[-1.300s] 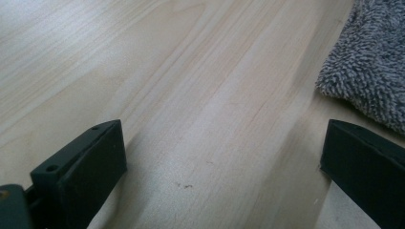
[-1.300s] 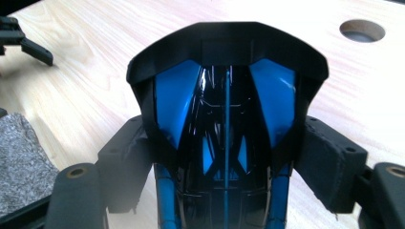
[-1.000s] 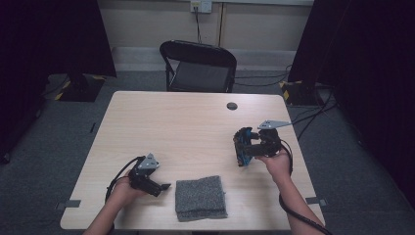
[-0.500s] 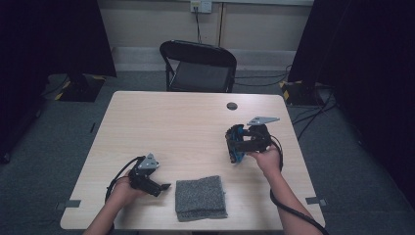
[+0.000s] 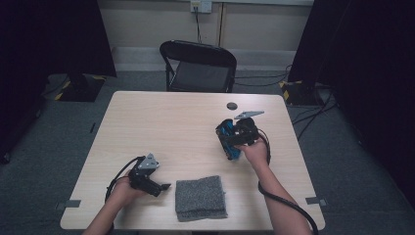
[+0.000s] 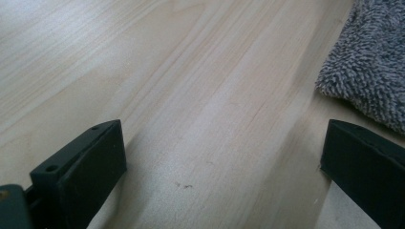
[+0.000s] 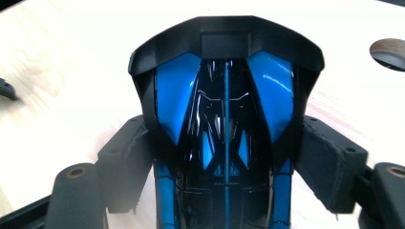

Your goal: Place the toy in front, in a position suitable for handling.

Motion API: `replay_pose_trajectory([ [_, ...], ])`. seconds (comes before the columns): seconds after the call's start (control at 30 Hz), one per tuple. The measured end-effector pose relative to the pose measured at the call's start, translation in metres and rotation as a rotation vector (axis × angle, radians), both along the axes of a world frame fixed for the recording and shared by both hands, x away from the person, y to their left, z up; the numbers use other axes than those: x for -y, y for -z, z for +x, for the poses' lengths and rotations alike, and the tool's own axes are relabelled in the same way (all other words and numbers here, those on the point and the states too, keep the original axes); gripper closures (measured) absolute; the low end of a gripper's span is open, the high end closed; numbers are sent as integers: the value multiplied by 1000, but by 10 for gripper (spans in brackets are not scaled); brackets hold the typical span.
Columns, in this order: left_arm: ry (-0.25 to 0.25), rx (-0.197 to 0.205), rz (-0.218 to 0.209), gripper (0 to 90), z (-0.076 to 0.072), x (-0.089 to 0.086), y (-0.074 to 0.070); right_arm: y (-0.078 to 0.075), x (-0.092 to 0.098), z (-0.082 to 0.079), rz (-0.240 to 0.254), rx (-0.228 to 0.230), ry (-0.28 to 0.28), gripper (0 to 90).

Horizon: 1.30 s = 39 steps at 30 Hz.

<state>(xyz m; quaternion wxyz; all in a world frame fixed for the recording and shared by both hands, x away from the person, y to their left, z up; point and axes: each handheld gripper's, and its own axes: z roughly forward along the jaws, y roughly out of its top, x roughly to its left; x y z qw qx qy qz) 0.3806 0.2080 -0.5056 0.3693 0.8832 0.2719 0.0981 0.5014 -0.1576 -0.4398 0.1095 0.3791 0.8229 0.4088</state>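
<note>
1. The right gripper (image 5: 230, 142) is pinching a glossy blue and black object (image 7: 224, 124) between its jaws; in the right gripper view the two pads are pressing on the object's flanks, so the jaws are standing fairly wide but closed on it.
2. In the high view the blue and black object (image 5: 226, 138) is being held over the right half of the table (image 5: 161, 122), with the person's right hand (image 5: 254, 147) wrapping the gripper body from behind.
3. The object is sticking out past the jaw tips in the right gripper view, its black hooded end pointing away from the camera.
4. The left gripper (image 5: 164, 186) is resting low near the front left of the table, with the person's left hand (image 5: 125, 188) gripping it.
5. Its jaws are standing spread wide in the left gripper view, with only bare wood between them and nothing pinched.
6. A folded grey towel (image 5: 200, 197) is lying flat near the table's front edge, just beside the left gripper's tips; in the left gripper view the towel (image 6: 367, 67) is lying just past one jaw, and I cannot tell whether it is touching.
7. A small dark round disc (image 5: 231, 105) is sitting on the table beyond the right gripper, well apart from the towel.
</note>
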Motion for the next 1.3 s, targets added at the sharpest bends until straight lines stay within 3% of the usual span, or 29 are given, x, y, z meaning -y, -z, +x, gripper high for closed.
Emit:
replay_pose_trajectory([
  [0.63,0,0,0,9,0,0,0,33,-31,24,-61,-49,2,255],
  [1.0,0,0,-1,9,0,0,0,51,-46,31,-154,-64,-8,253],
  [1.3,0,0,0,9,0,0,0,53,-51,33,-194,-59,-19,251],
])
